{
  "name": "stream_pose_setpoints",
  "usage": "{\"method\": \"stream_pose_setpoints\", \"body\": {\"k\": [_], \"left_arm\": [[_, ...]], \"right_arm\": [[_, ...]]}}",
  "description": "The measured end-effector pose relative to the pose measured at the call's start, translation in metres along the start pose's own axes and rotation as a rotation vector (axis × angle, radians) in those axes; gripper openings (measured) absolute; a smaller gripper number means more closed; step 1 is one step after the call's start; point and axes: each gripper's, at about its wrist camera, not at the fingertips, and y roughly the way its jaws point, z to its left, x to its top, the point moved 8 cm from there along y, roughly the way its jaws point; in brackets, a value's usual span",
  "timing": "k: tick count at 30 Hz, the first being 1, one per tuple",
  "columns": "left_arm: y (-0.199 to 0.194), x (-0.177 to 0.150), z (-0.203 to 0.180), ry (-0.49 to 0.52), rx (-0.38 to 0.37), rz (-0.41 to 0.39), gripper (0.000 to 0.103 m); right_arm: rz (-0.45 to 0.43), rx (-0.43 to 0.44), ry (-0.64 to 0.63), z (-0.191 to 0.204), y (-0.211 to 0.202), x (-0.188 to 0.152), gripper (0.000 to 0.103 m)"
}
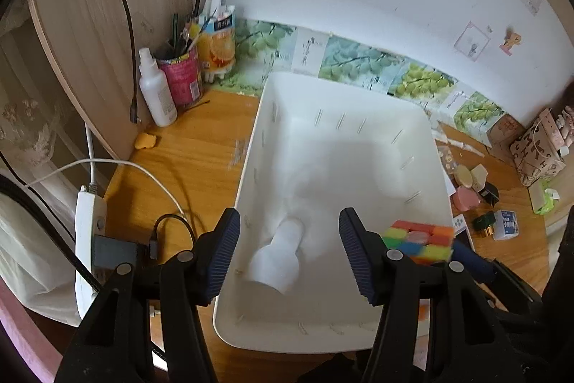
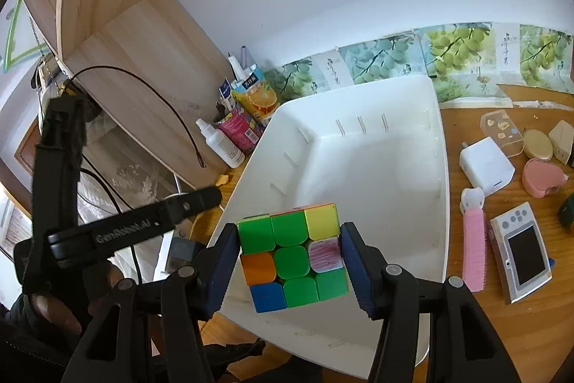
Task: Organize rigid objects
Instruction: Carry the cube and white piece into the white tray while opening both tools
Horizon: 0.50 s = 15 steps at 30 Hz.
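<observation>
our right gripper point(image 2: 290, 261) clamps rubik's cube point(image 2: 292, 255) between blue pads, above near end of white bin point(image 2: 445, 167). our left gripper point(image 1: 288, 252) fingers apart, nothing between; white bottle point(image 1: 280, 262) lies in bin below. on wooden desk point(image 2: 502, 322) right of bin: white charger point(image 2: 486, 166), pink heart box point(image 2: 541, 176), small handheld console point(image 2: 522, 253).

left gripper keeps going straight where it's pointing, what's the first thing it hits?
Most likely the white bottle lying in the white bin: it sits between the open left gripper fingers' line. Depth is unclear; miss it and the bin floor comes next.
</observation>
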Motion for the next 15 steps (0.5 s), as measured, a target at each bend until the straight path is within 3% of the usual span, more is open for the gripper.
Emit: {"method": "stream_pose_setpoints", "body": {"k": [7, 15], "left_arm": [[-0.012, 0.0, -0.003, -0.027, -0.013, -0.05, 0.079], [-0.029, 0.001, -0.023, -0.063, -0.037, -0.115, 0.081]], "right_arm": [[-0.081, 0.007, -0.026, 0.003, -0.019, 0.009, 0.072], [-0.128, -0.027, -0.066, -0.009, -0.045, 0.01, 0.078]]}}
